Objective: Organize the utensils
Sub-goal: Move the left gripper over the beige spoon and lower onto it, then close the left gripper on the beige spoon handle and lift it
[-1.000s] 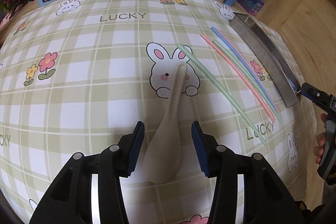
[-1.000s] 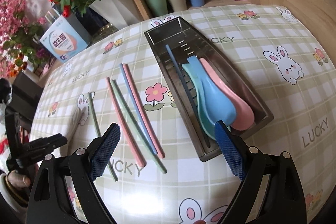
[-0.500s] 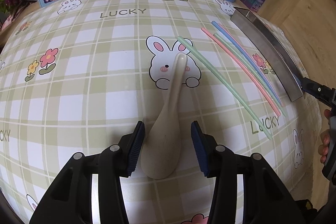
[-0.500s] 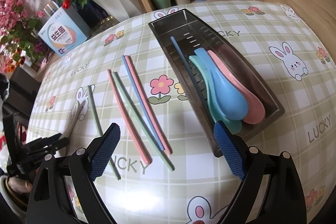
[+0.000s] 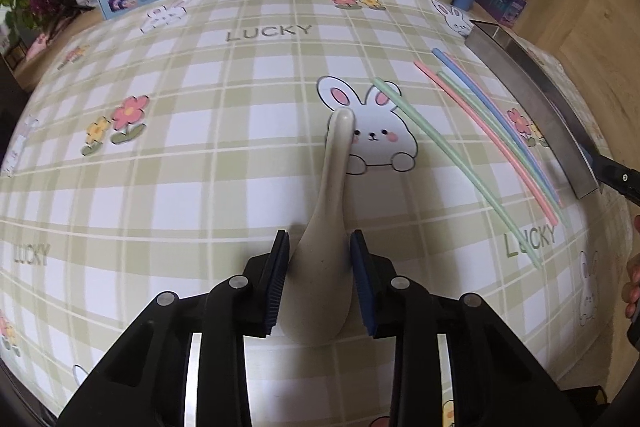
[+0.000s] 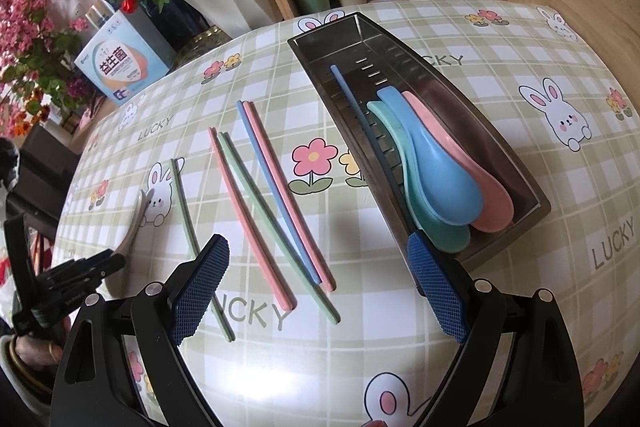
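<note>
Three spoons, a blue one point(image 6: 442, 163), a pink one point(image 6: 480, 187) and a green one point(image 6: 436, 227), lie already in the metal tray point(image 6: 480, 115) together with one dark blue chopstick point(image 6: 360, 111), so I judge the tray is the place where all utensils must go. One more spoon, the beige spoon point(image 5: 324, 247), lies on the tablecloth point(image 5: 200, 147) with its bowl toward the left gripper point(image 5: 320, 283) and its handle over the printed rabbit.

The left gripper has its two blue pads on both sides of the spoon bowl. The pads look very near to the bowl, maybe touching it, but from these views I cannot tell if they press it already. The bowl is the widest part and gives the pads something to catch, which is probably why the gripper goes there and not on the thin handle.

The right gripper point(image 6: 316, 291) hangs above the table with its jaws spread wide and nothing between them. Under it lie the loose chopsticks: a pink one point(image 6: 248, 215), a green one point(image 6: 276, 227), a blue and pink pair point(image 6: 280, 187), and one more green chopstick point(image 6: 196, 239) apart, near the beige spoon. They lie almost parallel to the tray, just beside it, so it seems the right side waits for its turn to take them.
</note>
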The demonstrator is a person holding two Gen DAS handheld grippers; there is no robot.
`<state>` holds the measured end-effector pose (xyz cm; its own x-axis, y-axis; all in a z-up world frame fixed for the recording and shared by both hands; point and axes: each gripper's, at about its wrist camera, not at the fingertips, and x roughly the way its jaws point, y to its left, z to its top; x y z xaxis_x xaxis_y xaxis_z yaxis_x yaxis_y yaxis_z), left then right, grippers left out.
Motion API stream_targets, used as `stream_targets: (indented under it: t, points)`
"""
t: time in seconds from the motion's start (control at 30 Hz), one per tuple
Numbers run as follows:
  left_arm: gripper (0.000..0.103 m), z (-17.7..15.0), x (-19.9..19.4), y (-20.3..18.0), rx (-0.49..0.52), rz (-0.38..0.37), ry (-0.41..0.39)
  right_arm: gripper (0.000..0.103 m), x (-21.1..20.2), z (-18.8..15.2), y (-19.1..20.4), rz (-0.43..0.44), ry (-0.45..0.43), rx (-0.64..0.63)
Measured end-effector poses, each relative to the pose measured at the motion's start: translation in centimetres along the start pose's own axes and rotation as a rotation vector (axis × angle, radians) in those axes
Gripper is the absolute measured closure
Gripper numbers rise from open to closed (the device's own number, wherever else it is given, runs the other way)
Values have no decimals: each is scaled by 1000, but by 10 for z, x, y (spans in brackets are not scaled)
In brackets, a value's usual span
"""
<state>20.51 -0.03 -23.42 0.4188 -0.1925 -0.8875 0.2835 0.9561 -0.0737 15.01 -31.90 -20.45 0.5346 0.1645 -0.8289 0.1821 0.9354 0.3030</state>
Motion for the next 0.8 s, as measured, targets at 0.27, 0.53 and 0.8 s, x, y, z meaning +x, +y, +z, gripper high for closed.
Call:
stream_targets:
  t: [0.27,0.53,0.8]
  points:
    - [73,-1,3,-4,3,6,10,15,1,0,1,12,-1,-2]
    - [73,1,-2,-16,-13,-132,34,15,1,0,-2,11,-4,7]
    - [73,1,1,-20,-36,-181,50,15,0,-1,-2,16,-5,11]
